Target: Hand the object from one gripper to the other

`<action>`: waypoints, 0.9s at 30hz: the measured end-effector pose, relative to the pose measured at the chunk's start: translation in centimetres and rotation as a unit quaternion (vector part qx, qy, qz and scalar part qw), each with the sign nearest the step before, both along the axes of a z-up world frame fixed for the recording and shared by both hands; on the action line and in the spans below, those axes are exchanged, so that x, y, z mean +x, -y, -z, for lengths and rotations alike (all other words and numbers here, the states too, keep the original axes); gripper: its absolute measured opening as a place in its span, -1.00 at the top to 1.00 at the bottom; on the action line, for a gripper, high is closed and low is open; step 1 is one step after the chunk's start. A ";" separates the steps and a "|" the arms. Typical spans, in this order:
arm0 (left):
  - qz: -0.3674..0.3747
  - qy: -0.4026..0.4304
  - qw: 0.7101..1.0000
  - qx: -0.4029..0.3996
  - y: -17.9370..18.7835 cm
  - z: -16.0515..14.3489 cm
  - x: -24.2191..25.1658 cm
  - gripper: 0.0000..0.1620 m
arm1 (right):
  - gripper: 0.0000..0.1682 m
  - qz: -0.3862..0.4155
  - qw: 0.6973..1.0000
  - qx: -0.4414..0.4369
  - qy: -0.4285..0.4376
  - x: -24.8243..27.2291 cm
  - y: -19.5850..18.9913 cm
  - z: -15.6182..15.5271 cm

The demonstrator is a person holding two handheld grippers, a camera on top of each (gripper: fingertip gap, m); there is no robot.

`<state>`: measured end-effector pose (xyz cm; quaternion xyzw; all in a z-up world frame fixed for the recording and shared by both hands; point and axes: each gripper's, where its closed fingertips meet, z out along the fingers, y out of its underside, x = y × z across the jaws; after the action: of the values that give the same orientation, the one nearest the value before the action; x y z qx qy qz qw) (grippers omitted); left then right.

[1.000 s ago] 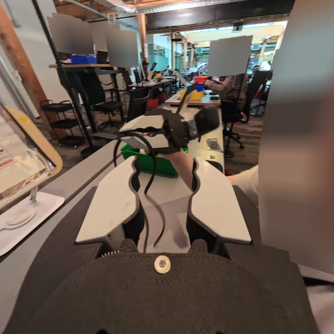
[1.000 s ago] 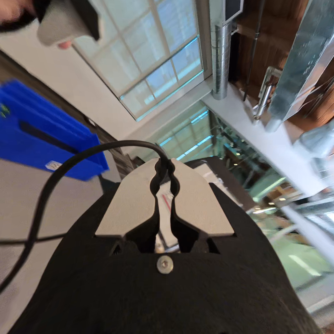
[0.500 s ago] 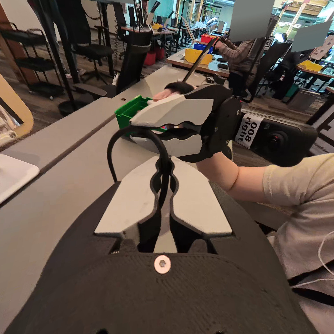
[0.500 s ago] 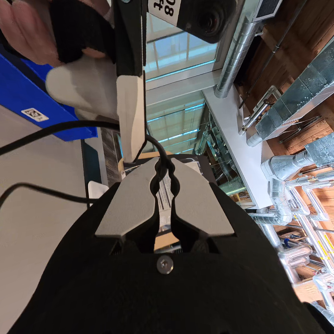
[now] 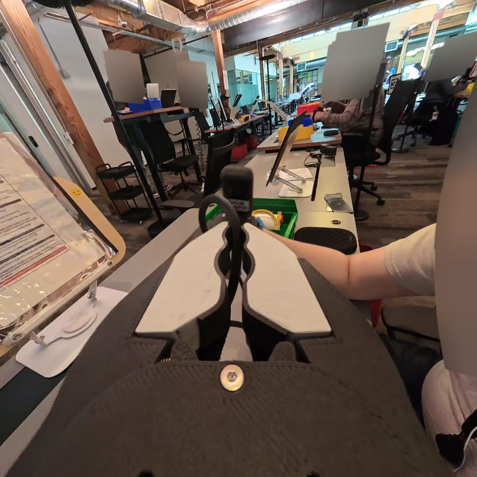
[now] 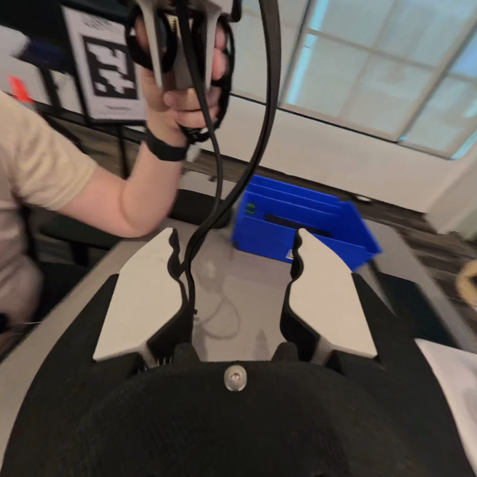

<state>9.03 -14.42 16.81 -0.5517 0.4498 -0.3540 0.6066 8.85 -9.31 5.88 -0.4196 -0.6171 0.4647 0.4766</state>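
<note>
The left claw is clamping the black cable between its 2 fingers, with a loop of it standing above the tips. The right claw is standing wide with nothing gripped, the cable's 2 strands hanging beside its left finger over the grey surface. A white label is showing on the blue bin near the surface's far edge, its writing too blurred to read.

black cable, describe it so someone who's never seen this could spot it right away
Start at the grey table with the blue bin. Above it, the left claw is shut on the black cable, whose thin strands hang between the open right claw's fingers. It is the only dangling thing there.
</note>
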 end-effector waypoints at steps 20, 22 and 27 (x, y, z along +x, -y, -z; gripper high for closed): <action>-0.018 0.005 1.000 0.006 0.3 -0.5 -3.4 0.67 | 0.93 0.039 0.990 -0.051 0.122 -3.5 -2.0 4.7; -0.006 0.008 1.000 0.006 0.9 -0.7 -3.8 0.53 | 0.92 0.151 0.974 0.054 0.158 -1.4 -5.5 5.0; 0.006 0.000 1.000 -0.008 1.1 -0.3 -4.4 0.46 | 0.92 0.310 0.887 0.258 0.223 3.3 -10.1 3.7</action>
<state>4.67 -15.51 17.11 -0.5541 0.4497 -0.3614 0.6001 12.13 0.83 2.14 -0.5446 -0.6435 0.0116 0.5377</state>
